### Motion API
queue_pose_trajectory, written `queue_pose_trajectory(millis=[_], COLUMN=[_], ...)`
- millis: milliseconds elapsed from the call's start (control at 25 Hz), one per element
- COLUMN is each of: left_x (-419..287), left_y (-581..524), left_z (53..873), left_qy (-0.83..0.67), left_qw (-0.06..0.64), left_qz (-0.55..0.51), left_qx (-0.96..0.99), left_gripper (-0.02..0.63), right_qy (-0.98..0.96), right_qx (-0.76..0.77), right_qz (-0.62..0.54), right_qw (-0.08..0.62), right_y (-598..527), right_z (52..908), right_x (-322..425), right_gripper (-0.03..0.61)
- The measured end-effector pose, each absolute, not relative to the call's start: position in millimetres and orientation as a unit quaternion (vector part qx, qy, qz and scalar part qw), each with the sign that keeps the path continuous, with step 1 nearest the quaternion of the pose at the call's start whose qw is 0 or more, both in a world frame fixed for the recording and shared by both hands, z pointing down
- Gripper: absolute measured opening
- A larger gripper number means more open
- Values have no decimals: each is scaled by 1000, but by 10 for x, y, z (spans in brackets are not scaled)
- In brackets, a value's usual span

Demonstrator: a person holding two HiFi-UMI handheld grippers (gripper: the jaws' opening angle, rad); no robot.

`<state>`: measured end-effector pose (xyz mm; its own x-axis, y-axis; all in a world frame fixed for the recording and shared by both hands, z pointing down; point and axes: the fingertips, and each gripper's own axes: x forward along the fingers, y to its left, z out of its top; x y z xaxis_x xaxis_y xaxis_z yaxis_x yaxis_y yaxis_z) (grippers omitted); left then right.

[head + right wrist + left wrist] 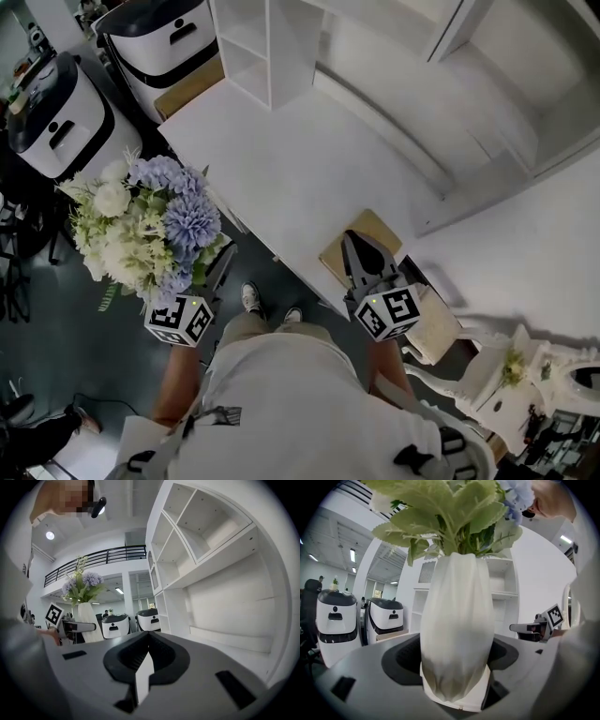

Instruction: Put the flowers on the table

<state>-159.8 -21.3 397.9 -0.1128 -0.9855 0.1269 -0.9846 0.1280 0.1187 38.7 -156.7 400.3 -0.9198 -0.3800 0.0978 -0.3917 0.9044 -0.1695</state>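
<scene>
Flowers (150,220), a bunch of white and pale blue blooms with grey-green leaves, stand upright in a ribbed white vase (457,634) that is held off the table, over the dark floor (56,328) just beside the table's near edge.

The white table (309,178) runs diagonally across the head view, ahead of the person and to the right of the bouquet. A white open shelf unit (253,47) rises at its far end, and in the right gripper view more white shelving fills the wall on that side. Two white-and-black wheeled machines (56,117) (164,42) are parked beyond the table's left corner, behind the flowers. An ornate white piece of furniture (525,375) sits at lower right, well apart from the vase. A tan-topped stool (330,261) stands against the table's near edge, directly under the right gripper (354,246).

The left gripper (211,277) has its jaws spread wide and pressed on the lower body of the vase, whose base sits between them. The right gripper's jaws are closed together with nothing between them, and it points toward the table edge. The person's shoes (251,298) show on the floor between the two grippers.
</scene>
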Motion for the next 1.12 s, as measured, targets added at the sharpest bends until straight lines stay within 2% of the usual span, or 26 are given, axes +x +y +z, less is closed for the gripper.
queue_pose_trajectory(millis=[400, 720, 1120], left_x=[-2053, -2069, -2208], left_y=[-792, -1770, -1903], left_z=[4247, 4648, 4900], left_qy=[-708, -679, -656], left_qw=[110, 135, 134], left_qz=[4, 35, 30], left_qx=[698, 720, 742], left_gripper=[383, 383, 383], right_qy=[-966, -953, -938], right_qx=[240, 270, 317], right_qz=[83, 111, 91], right_qw=[52, 77, 109], right_y=[-1829, -2504, -2181], right_z=[3990, 4303, 4195], right_x=[-56, 1, 48], right_gripper=[9, 9, 9])
